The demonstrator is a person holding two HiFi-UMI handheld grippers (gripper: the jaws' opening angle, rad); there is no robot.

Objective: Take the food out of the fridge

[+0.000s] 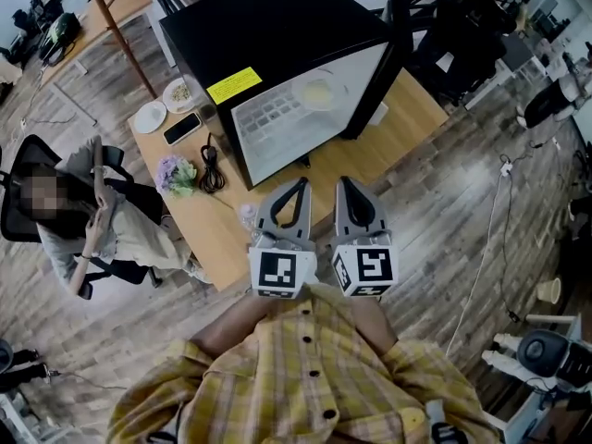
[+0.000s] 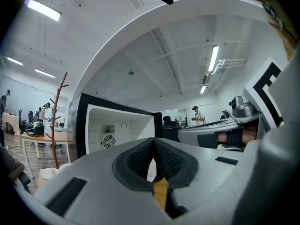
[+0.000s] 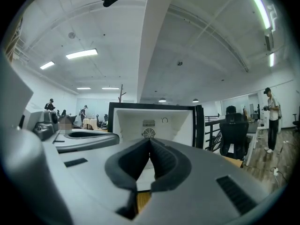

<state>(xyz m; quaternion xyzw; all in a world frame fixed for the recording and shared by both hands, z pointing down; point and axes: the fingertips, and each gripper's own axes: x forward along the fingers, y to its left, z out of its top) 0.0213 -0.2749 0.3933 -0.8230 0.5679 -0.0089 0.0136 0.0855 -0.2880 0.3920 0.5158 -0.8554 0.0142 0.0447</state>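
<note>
Nearest, a yellow checked shirt [image 1: 305, 377] is seen at the bottom of the head view. Just past it, the left gripper [image 1: 298, 185] and the right gripper [image 1: 343, 183] are held side by side, close together. Both are pointed level at the fridge.

The jaws of the left gripper are pressed together, and nothing is held between them. The jaws of the right gripper are clenched too, and nothing is in them.

Under the jaws, a wooden desk [image 1: 231, 229] is seen. On its left part some purple flowers [image 1: 176, 174], a coiled black cable [image 1: 212, 166], a phone [image 1: 182, 128] and two small plates [image 1: 150, 116] are laid out. To the left of the desk, a person is seated in a black chair [image 1: 23, 183].

Farther back on the desk, a black fridge [image 1: 268, 17] is stood with its door open. The inside is white, and a round fan is seen on its back wall. A bowl [image 1: 319, 92] with something pale yellow in it is seen inside the fridge, well apart from both grippers.
</note>
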